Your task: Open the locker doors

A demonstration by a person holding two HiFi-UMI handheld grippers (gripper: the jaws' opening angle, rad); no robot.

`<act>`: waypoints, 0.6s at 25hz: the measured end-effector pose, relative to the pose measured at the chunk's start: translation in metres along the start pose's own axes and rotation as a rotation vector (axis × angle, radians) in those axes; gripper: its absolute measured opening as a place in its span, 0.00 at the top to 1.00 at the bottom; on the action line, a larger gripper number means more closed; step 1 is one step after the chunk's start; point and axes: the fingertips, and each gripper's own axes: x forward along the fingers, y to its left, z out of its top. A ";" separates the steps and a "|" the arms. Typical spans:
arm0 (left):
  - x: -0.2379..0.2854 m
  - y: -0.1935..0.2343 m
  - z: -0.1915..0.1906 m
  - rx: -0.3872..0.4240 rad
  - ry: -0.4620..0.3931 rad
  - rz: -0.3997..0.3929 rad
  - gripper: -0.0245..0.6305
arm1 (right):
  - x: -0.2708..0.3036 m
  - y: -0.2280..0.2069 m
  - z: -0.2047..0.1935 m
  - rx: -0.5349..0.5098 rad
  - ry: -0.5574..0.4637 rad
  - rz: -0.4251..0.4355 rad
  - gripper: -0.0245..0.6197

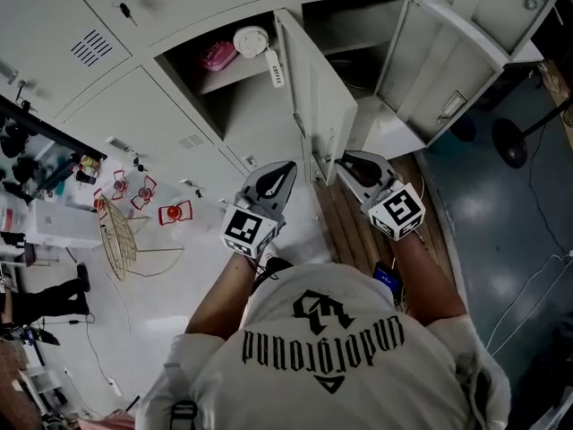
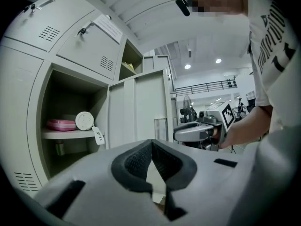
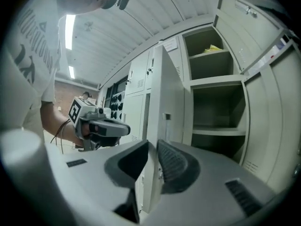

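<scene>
The door (image 1: 318,97) stands swung out from its compartment, about edge-on to the person, and the right gripper (image 1: 345,161) is pinched on its free edge low down. In the right gripper view the thin sheet sits between the pads (image 3: 175,166), which press on both faces.

The bite is only on a thin, smooth edge. If the pull goes off the door's arc, the right gripper (image 3: 151,149) could slide off or twist the panel. The left gripper (image 1: 286,167) hangs just left of the door with its jaws pressed together on nothing, as the left gripper view confirms (image 2: 151,142). A backward swing of the door (image 2: 141,112) would meet it. Swinging further right, the door could knock the second open door (image 1: 439,61) beyond it.

Inside the compartment left of the door, a pink box (image 1: 218,55), a white disc (image 1: 251,40) and a hanging tag (image 1: 275,68) sit near the opening. The tag could catch if the door came back.

No view shows the door's hinges or latch, or how deep the grip reaches. The closed doors (image 1: 152,124) further left may be locked; I cannot tell. The person's body cuts off the floor below the door.
</scene>
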 end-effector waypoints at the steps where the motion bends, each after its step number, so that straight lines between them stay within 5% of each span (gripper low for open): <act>1: 0.002 -0.003 0.002 0.003 -0.002 0.003 0.95 | -0.004 -0.006 -0.001 0.001 0.001 -0.006 0.85; 15: 0.013 -0.017 0.020 0.028 -0.010 0.049 0.95 | -0.028 -0.054 -0.008 0.012 -0.015 -0.080 0.85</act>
